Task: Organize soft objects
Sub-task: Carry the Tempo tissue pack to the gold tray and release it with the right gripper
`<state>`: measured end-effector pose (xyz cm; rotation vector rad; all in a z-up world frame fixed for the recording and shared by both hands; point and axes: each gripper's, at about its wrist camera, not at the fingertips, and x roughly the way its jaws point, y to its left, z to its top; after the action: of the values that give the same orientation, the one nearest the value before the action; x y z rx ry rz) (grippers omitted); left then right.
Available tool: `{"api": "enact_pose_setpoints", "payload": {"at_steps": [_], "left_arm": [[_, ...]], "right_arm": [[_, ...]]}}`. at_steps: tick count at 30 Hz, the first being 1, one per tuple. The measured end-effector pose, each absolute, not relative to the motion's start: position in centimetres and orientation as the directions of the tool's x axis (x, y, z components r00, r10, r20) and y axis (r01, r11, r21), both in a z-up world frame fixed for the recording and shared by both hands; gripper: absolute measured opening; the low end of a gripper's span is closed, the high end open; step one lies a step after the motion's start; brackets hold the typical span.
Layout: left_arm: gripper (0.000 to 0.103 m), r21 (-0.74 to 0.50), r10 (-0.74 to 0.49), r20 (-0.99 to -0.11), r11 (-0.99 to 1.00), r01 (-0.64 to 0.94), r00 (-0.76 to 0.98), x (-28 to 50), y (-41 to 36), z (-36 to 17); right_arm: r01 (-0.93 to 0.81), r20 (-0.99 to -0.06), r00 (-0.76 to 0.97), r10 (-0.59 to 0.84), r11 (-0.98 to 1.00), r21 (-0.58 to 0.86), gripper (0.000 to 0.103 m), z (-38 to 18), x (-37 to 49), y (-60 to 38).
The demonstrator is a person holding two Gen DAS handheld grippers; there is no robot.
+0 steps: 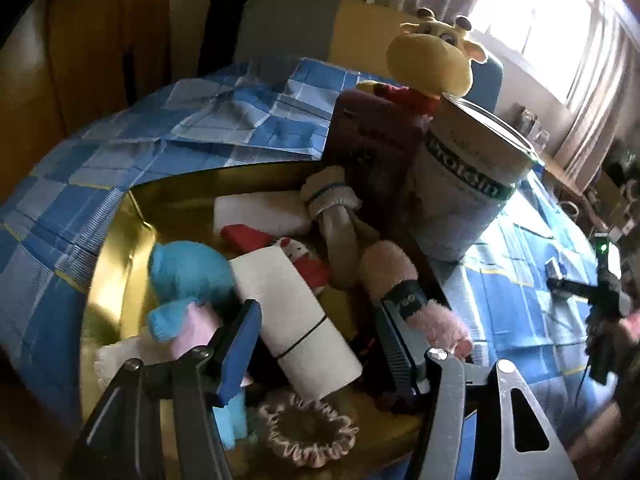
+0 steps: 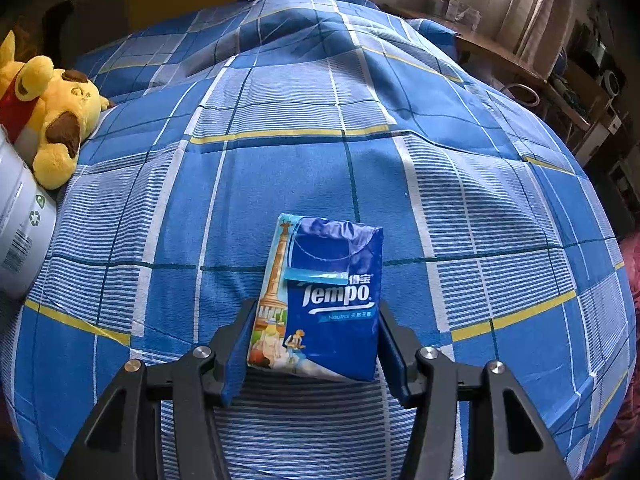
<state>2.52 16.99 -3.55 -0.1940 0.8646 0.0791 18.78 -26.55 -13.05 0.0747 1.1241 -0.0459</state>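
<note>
Right tool [image 2: 312,344] clamps tissue pack [image 2: 324,300] above bed [image 2: 440,184], likely bound for tin [image 1: 116,240]. Left tool [image 1: 316,336] released, empty, over tin's toys.

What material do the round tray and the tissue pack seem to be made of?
The round tray looks like metal with a shiny gold finish: its wall reflects light. The tissue pack, clamped in the right gripper, looks like glossy printed plastic film, creased at its top.
</note>
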Motion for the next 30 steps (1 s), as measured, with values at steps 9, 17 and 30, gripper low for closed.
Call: {"api": "enact_pose_setpoints", "payload": {"at_steps": [9, 17, 30], "left_arm": [[0.065, -0.111, 0.002, -0.728, 0.987, -0.12, 0.686, 1.6, 17.6, -2.2], [0.068, -0.108, 0.008, -0.707, 0.987, -0.12, 0.707, 1.5, 18.6, -1.6], [0.081, -0.122, 0.049, -0.692, 0.975, -0.184, 0.72, 1.4, 21.2, -0.9]], "right_arm": [[0.147, -0.931, 0.366, 0.006, 0.987, 0.064, 0.054, -12.4, 20.8, -27.2], [0.135, -0.905, 0.423, -0.038, 0.991, 0.022, 0.054, -4.8, 28.4, -24.2], [-0.13, -0.709, 0.699, 0.091, 0.992, 0.0, 0.054, 13.6, 37.3, -5.7]]}}
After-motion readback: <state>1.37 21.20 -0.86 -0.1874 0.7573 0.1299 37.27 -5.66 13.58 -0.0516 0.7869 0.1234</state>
